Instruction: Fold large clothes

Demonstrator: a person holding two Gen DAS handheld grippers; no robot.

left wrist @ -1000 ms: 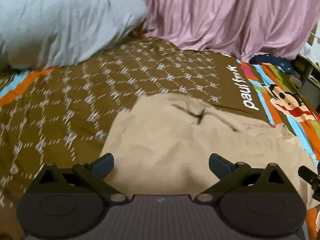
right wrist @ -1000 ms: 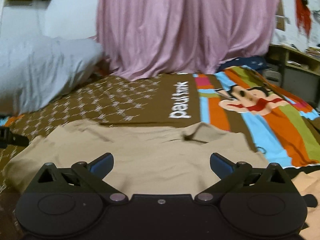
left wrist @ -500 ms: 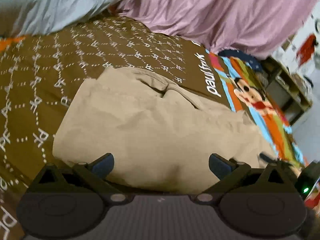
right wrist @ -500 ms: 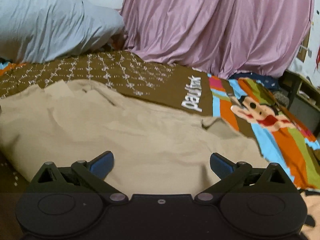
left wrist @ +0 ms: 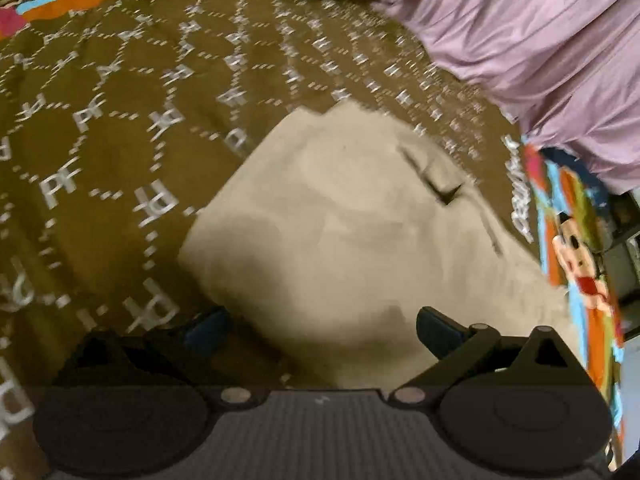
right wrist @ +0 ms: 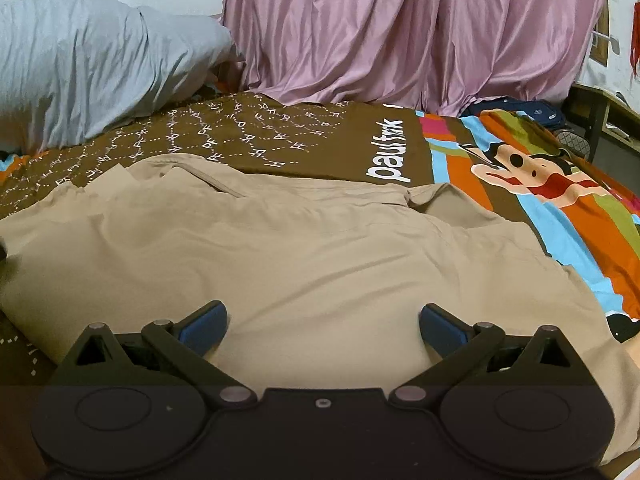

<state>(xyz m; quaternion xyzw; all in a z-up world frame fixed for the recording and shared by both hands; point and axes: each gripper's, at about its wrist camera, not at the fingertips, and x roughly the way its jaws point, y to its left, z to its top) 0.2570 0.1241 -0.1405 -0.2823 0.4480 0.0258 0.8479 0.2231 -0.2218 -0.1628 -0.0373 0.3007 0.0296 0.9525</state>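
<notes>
Holding both tools above the bed, we see the left gripper with its jaws spread wide and nothing between them; its blue-padded fingertips hover over the near left part of the beige garment. That view is tilted and motion-blurred, so we cannot tell whether the pads touch the cloth. To the left of the garment lies the brown bedsheet with its white dotted pattern; the garment's left edge runs diagonally across it.

Moving right, we see the right gripper likewise wide apart and empty, poised over the near middle of the beige garment. The garment lies spread flat across the bedsheet, wrinkled, with a collar-like fold along its far edge. At far left a pale blue pillow rests against the wall. Behind the garment hangs a pink curtain. To the right, the sheet carries white lettering and a cartoon monkey print on coloured stripes. The garment's right edge overlaps those stripes.
</notes>
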